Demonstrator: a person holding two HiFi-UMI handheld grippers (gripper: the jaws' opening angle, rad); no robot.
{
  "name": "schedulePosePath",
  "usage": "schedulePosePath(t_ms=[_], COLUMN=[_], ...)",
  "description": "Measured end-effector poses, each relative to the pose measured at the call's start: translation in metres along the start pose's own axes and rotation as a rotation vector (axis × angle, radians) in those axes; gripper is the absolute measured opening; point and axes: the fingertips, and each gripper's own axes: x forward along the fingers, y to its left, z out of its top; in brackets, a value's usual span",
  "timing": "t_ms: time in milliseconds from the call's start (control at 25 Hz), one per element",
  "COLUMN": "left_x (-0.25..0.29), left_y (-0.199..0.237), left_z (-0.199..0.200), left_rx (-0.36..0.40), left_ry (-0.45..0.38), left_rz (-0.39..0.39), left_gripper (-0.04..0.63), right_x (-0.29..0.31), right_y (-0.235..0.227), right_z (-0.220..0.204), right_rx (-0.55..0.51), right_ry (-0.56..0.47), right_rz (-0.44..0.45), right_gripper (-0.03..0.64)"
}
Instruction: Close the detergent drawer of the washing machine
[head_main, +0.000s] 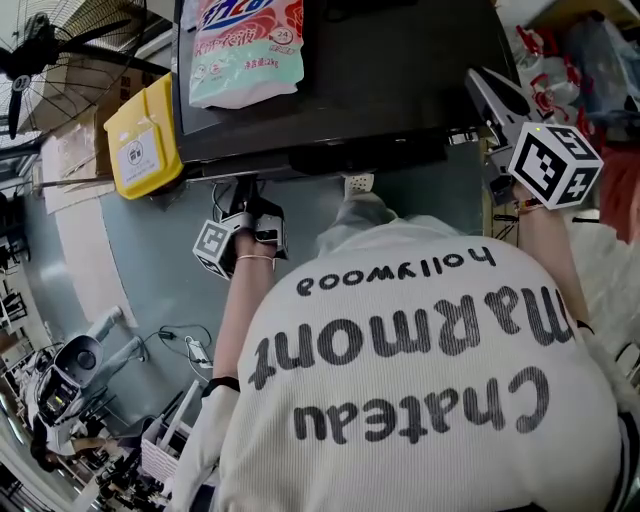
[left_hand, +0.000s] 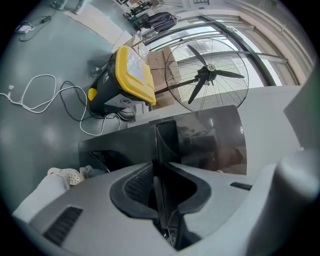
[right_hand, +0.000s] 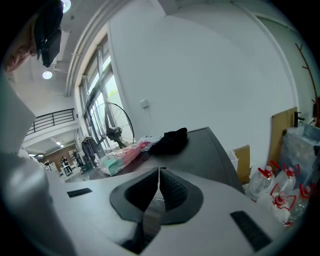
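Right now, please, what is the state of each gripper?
Left gripper: closed on a thin black glossy panel.
Right gripper: closed, tips together, holding nothing.

Closed right gripper (right_hand: 159, 171) over dark washing machine (right_hand: 212, 150)

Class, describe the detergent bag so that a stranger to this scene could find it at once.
Find the washing machine's dark top. A detergent bag lies flat on it, toward the side where a yellow-lidded box stands. Next to a black bundle of cloth, it alone is a pale packet printed in pink and mint green.
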Motion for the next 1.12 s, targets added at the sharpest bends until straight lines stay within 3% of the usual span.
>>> schedulePosePath(t_ms=[1120], left_x=[0.013], left_y=[-0.011], left_z=[0.002], left_rx=[0.007], left_ry=[0.009], left_rz=[-0.022], left_gripper=[0.064], right_x=[-0.007], right_y=[-0.007], right_z=[0.008], right_rx=[0.005], right_ry=[0.000], right_rz=[-0.044], right_gripper=[0.032])
